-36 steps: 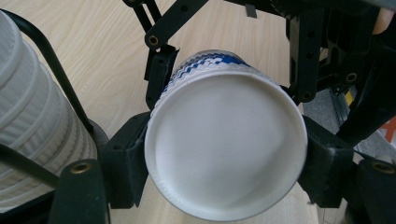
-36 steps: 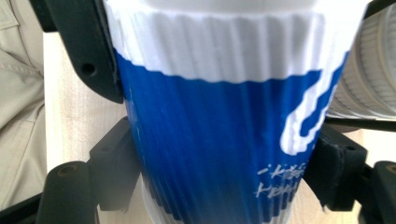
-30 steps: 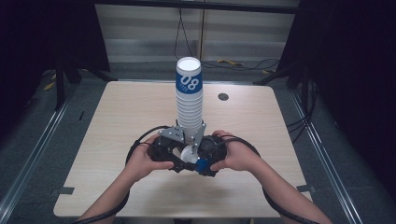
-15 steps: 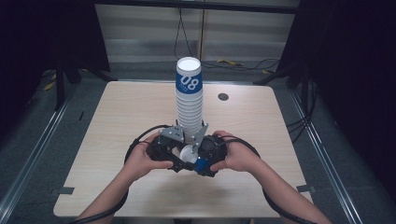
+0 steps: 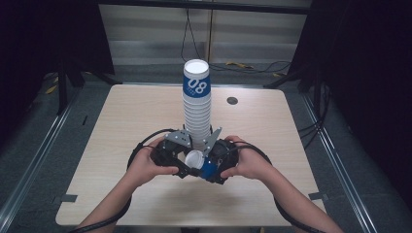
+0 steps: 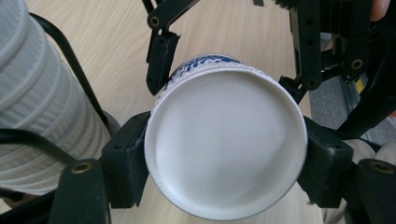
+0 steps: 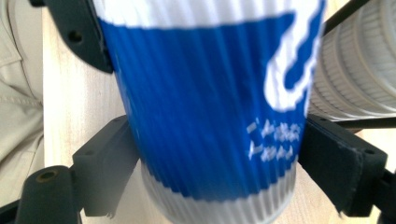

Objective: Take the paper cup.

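Cup in hand: I have one blue-and-white ribbed paper cup (image 5: 200, 162) lying on its side between my two grippers, above the near middle of the table (image 5: 121, 121); its white bottom faces my left gripper's camera.
Left gripper: my left gripper (image 6: 224, 158) has its two black jaws pressed on opposite sides of the cup's (image 6: 225, 144) bottom end, clamped on it (the round white base sits square between the pads).
Right gripper: my right gripper (image 7: 217, 163) grips the same cup (image 7: 210, 107) around its blue ribbed wall, one pad tight on each side; the white printing on the blue is too blurred for me to read.
Both hands: in the high view my left hand (image 5: 145, 167) and right hand (image 5: 248, 162) sit close together at the near side, grippers facing each other with the cup touching both.
Stack: a tall stack of cups (image 5: 196, 104) stands upright on the table just beyond the grippers, its top cup blue with white figures.
Far side: a small dark round disc (image 5: 232, 100) lies on the table to the far right, well apart from the stack.
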Demonstrator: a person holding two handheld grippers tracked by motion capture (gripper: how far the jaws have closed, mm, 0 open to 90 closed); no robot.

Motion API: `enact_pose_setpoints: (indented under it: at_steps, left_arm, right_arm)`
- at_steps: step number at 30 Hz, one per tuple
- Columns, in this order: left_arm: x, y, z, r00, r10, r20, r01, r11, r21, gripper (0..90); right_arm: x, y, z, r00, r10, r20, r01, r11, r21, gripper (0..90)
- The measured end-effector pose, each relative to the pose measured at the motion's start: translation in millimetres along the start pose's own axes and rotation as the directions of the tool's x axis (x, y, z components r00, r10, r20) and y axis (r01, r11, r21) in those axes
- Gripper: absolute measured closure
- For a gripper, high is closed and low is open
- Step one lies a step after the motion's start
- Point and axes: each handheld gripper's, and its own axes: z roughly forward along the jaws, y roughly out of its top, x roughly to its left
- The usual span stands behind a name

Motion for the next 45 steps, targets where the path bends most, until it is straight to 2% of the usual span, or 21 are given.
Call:
enact_pose_setpoints:
  at_steps: [6, 10, 12, 13, 14, 16, 17, 18, 24, 25, 28, 30, 33, 34, 37, 45]
  left_arm:
    - [-0.1, 1.2, -5.3, 0.9999, -0.008, -0.011, 0.008, 0.9996, 0.026, 28.7]
    - [0.5, 2.7, -10.4, 0.9997, 0.009, -0.024, -0.008, 0.9981, 0.062, 28.7]
    - [0.0, 2.6, -11.1, 0.9997, 0.000, -0.023, 0.002, 0.9975, 0.071, 28.7]
    - [-0.1, 2.8, -11.5, 0.9996, 0.003, -0.026, -0.001, 0.9966, 0.083, 28.7]
    - [-0.9, 2.7, -11.1, 0.9997, -0.003, -0.026, 0.006, 0.9961, 0.088, 28.7]
    - [-0.9, 2.6, -11.2, 0.9997, -0.003, -0.024, 0.005, 0.9953, 0.096, 28.6]
    - [-1.0, 2.6, -11.2, 0.9996, -0.001, -0.027, 0.004, 0.9952, 0.097, 28.7]
    - [-0.8, 2.9, -11.6, 0.9996, 0.001, -0.029, 0.002, 0.9946, 0.104, 28.7]
    - [-0.4, 4.7, -11.0, 0.9997, 0.009, -0.023, -0.007, 0.9943, 0.106, 28.6]
    - [-0.5, 4.9, -10.4, 0.9997, 0.008, -0.021, -0.006, 0.9947, 0.103, 28.7]
    - [0.0, 5.2, -10.3, 0.9997, 0.018, -0.015, -0.016, 0.9945, 0.103, 28.7]
    - [-0.6, 4.3, -9.9, 0.9999, 0.004, -0.013, -0.003, 0.9966, 0.083, 28.6]
    - [0.5, 3.2, -10.0, 0.9999, 0.008, -0.014, -0.007, 0.9969, 0.078, 28.7]
    - [0.4, 2.8, -10.5, 0.9999, -0.002, -0.014, 0.003, 0.9969, 0.079, 28.6]
    - [1.2, 0.9, -10.6, 0.9999, -0.008, -0.014, 0.008, 0.9978, 0.066, 28.6]
    - [2.4, -2.1, -12.4, 0.9996, -0.022, -0.017, 0.022, 0.9988, 0.044, 28.7]
  right_arm:
    - [-1.2, -5.1, -3.5, 0.9998, 0.021, 0.000, -0.021, 1.000, -0.013, 14.1]
    - [-1.4, -9.1, -4.5, 0.9996, 0.030, 0.000, -0.030, 0.999, -0.024, 14.0]
    - [-1.7, -11.4, -4.0, 0.9997, 0.025, -0.001, -0.025, 0.999, -0.032, 14.1]
    - [-0.2, -13.2, -3.9, 0.9991, 0.042, -0.005, -0.042, 0.999, -0.025, 14.1]
    - [-1.4, -14.1, -2.7, 0.9997, 0.023, -0.002, -0.023, 0.999, -0.041, 14.1]
    - [-0.9, -17.0, -2.1, 0.9993, 0.036, -0.006, -0.036, 0.999, -0.037, 14.2]
    - [-2.3, -18.0, -0.8, 0.9998, 0.020, -0.005, -0.020, 0.999, -0.049, 14.3]
    - [-2.1, -18.6, -0.4, 0.9996, 0.026, -0.008, -0.027, 0.998, -0.049, 14.4]
    - [-2.3, -20.6, 0.9, 0.9996, 0.029, -0.008, -0.029, 0.998, -0.049, 14.6]
    - [-1.3, -20.7, 0.0, 0.9989, 0.045, -0.011, -0.046, 0.998, -0.040, 14.6]
    - [-2.5, -21.0, -0.3, 0.9994, 0.035, -0.006, -0.035, 0.998, -0.051, 14.7]
    - [-2.7, -21.6, -1.1, 0.9995, 0.033, -0.002, -0.033, 0.998, -0.061, 14.7]
    - [-2.7, -23.4, -0.6, 0.9992, 0.040, -0.006, -0.040, 0.997, -0.066, 14.7]
    - [-1.8, -24.0, -0.8, 0.9985, 0.054, -0.008, -0.054, 0.997, -0.060, 14.7]
    - [-2.4, -24.9, -0.6, 0.9990, 0.044, -0.007, -0.045, 0.996, -0.077, 14.7]
    - [-2.4, -28.1, -1.0, 0.9982, 0.059, -0.009, -0.060, 0.992, -0.107, 14.5]
